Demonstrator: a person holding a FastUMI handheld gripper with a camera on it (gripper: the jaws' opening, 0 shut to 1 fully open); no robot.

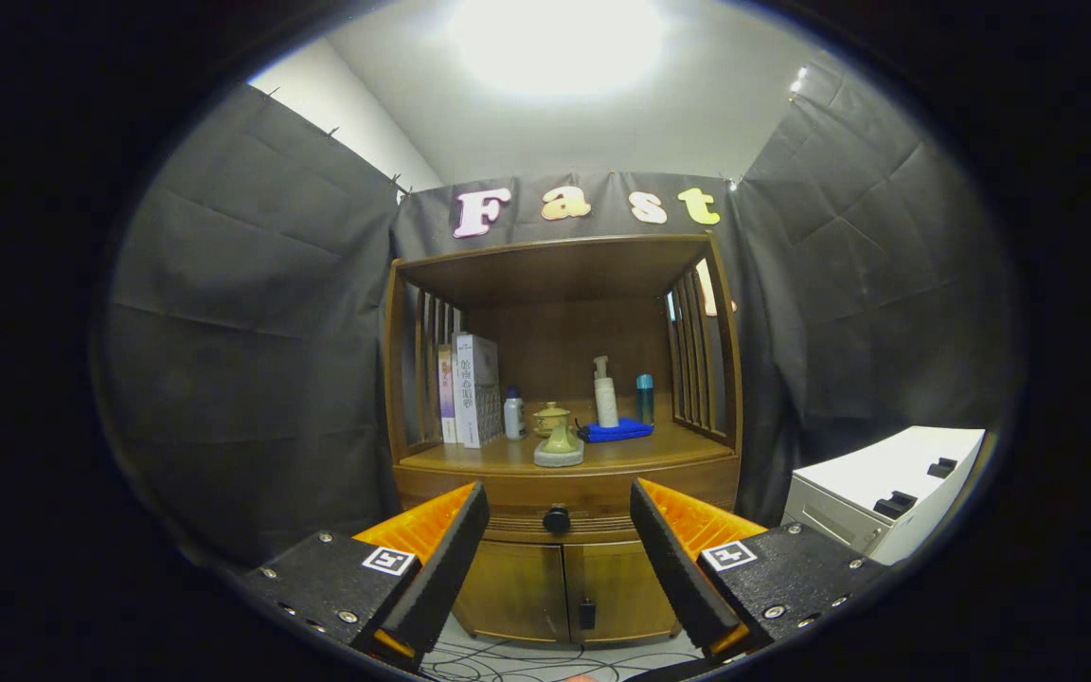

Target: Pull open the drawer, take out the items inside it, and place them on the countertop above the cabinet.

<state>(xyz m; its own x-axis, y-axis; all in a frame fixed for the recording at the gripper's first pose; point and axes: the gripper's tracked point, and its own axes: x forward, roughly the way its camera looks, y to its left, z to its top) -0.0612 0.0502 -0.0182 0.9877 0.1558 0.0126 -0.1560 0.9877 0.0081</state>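
Observation:
A wooden cabinet (pixel 564 568) stands against the booth's back wall, straight ahead of me. Its drawer (pixel 508 502) is closed, with a dark round knob (pixel 556 519) at its middle. The knob lies beyond my fingers, in line with the gap between them. My gripper (pixel 560 516) is open and holds nothing. The countertop (pixel 621 453) above the drawer carries upright books (pixel 473 388), a small white bottle (pixel 513 415), a yellow-green teapot on a round base (pixel 558 436), a white pump bottle (pixel 605 393), a teal bottle (pixel 645 398) and a folded blue cloth (pixel 614 432). The drawer's inside is hidden.
Below the drawer are two closed cabinet doors (pixel 517 587). Slatted side panels (pixel 692 360) and a top board enclose the countertop. A white unit with dark handles (pixel 886 488) stands to the right of the cabinet. Cables (pixel 527 658) lie on the floor in front.

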